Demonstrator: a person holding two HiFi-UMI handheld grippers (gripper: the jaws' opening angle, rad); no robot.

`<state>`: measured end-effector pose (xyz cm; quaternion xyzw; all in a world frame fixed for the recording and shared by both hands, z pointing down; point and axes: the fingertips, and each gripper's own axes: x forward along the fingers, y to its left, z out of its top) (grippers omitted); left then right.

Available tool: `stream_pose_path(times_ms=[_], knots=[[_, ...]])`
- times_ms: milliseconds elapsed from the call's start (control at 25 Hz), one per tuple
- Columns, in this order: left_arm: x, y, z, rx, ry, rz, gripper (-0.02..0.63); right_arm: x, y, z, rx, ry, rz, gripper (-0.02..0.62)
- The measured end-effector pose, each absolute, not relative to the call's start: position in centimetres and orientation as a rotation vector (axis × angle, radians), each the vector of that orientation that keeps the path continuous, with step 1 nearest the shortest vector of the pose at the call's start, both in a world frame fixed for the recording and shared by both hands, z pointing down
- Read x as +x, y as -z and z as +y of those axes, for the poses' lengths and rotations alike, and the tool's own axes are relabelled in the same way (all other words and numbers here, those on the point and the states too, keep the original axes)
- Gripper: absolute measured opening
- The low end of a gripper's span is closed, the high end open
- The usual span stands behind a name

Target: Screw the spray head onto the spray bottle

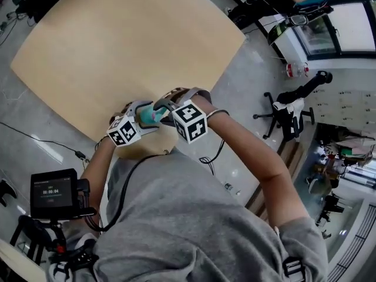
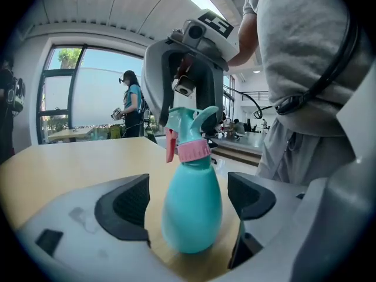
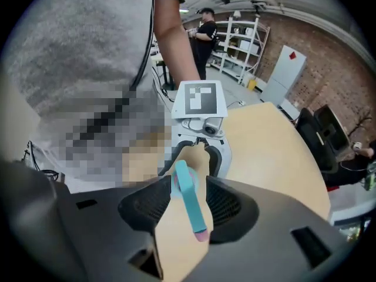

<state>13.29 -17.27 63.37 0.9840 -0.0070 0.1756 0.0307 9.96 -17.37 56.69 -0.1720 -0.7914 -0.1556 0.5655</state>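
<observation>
A teal spray bottle [image 2: 192,204] with a pink collar [image 2: 194,151] and a teal spray head [image 2: 187,125] on top stands upright on the light wooden table [image 1: 117,40], close to its near edge. My left gripper [image 2: 191,201] is open around the bottle's body, and a gap shows beside each dark pad [image 2: 126,207]. My right gripper [image 3: 185,201] comes from above with the spray head [image 3: 189,201] between its open jaws, pads off it. In the head view both grippers, left [image 1: 141,118] and right [image 1: 160,109], meet at the bottle [image 1: 150,114].
The table edge runs just under the grippers, with grey floor beyond. A black office chair [image 1: 288,110] stands to the right, and a small screen on a stand [image 1: 53,192] is at the lower left. A person [image 2: 130,101] stands by the windows, and another [image 3: 205,28] near shelves.
</observation>
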Motion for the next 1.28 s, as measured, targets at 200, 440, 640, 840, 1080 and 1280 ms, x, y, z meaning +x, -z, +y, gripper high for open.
stream_pose_path(times_ms=[200, 440, 640, 840, 1080, 1280], knots=[[14.9, -64.1, -16.0, 3.045, -0.568, 0.058, 0.39, 10.1, -57.8, -17.2, -0.427, 0.323, -1.854, 0.167], [15.3, -64.6, -15.4, 3.048, -0.534, 0.015, 0.367, 9.6, -58.0, -15.5, -0.376, 0.231, -1.872, 0.123], [15.6, -64.3, -15.4, 3.041, -0.51, -0.014, 0.364, 9.7, -57.6, -15.2, -0.338, 0.405, -1.793, 0.123], [15.9, -64.2, -15.7, 3.035, -0.497, -0.012, 0.364, 9.9, -57.6, -15.1, -0.534, 0.682, -1.642, 0.123], [16.4, -64.2, -16.4, 3.021, -0.472, -0.08, 0.364, 10.5, -58.1, -15.8, -0.373, 0.3, -1.726, 0.123], [16.5, -63.9, -19.1, 2.936, -0.433, -0.504, 0.364, 11.6, -58.2, -17.6, 0.405, -0.538, -1.849, 0.123]])
